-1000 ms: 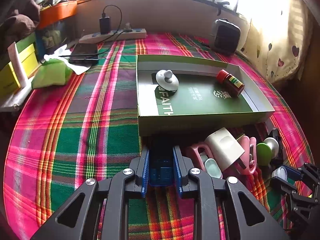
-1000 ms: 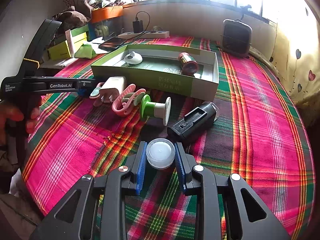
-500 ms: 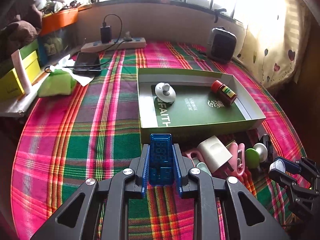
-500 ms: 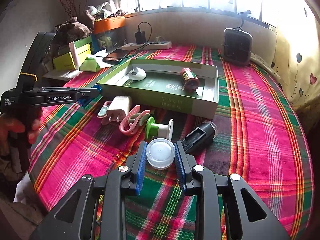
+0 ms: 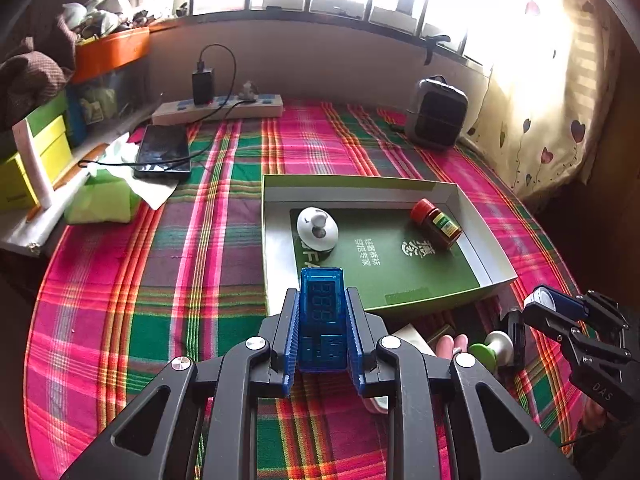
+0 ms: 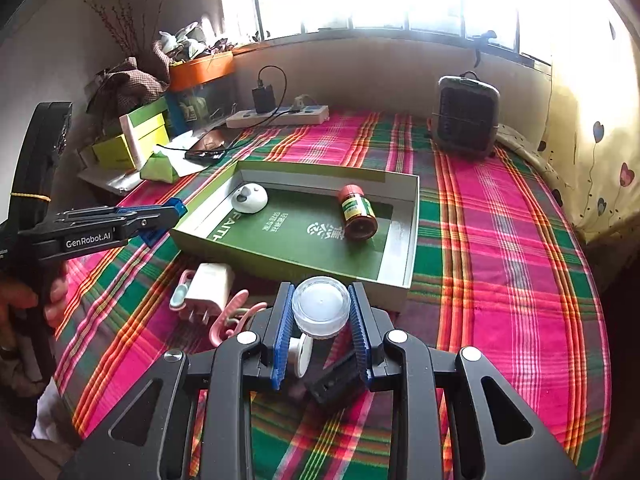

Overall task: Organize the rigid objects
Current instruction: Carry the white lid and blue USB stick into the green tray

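Plaid cloth (image 5: 168, 280): a woven pink, green and orange check is covering the whole surface; broad bare stretches are lying open at the left in the left wrist view and at the right in the right wrist view.
Green box (image 6: 400, 280): a shallow rectangular cardboard tray with grey inner walls and a green printed floor is sitting mid-cloth; its near wall is standing just beyond both grippers.
Heater (image 6: 466, 116): a dark, rounded-corner unit is standing at the far right, well apart from the box.
Left gripper (image 5: 322, 300): its ribbed blue pads are clamping a translucent blue rectangular meter (image 5: 322, 312) with a digit display, held above the near-left corner of the box.
Right gripper (image 6: 321, 312): its pads are pressing on a clear round plastic cap (image 6: 321, 306), ridged at the rim, raised just short of the box's near wall.
Spice jar (image 6: 357, 213): a red-lidded cylinder is lying on its side in the right part of the box.
White knob (image 6: 250, 199): a smooth domed piece is resting in the far-left part of the box.
White plug (image 6: 208, 288): a boxy charger is lying outside the box, against pink plastic clips (image 6: 232, 316).
Black block (image 6: 332, 380): a matte oblong is lying under the right gripper, beside a white-ended green spool (image 5: 490, 350).
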`<state>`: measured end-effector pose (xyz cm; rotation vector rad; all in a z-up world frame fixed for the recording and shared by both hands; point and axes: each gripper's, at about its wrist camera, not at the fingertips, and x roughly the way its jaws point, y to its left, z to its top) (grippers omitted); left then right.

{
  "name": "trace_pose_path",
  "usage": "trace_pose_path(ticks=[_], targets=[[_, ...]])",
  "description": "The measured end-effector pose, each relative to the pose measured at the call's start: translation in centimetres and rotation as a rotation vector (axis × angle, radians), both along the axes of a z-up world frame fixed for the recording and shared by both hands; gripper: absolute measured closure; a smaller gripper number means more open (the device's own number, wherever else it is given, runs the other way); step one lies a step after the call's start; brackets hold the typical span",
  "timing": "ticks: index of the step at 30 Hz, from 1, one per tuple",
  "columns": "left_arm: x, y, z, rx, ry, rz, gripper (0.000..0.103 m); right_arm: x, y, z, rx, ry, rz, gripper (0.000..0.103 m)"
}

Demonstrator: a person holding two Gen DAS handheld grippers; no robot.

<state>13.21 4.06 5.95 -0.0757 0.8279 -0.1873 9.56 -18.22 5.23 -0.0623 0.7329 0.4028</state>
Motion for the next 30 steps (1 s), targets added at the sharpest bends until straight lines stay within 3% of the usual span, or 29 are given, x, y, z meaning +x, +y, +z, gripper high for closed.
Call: trace_pose_path(ticks=[21,30], targets=[[4.5,-0.5,-1.3,-0.019,0.043,-0.01,0.082,10.4,3.8,-0.9,0.006,0.097,0.05,0.074],[5.7,-0.8,-2.4,-0.009,0.069,-0.015,0.082,13.7,6.3,-2.0,-0.049,0.136,0.08,0.074]])
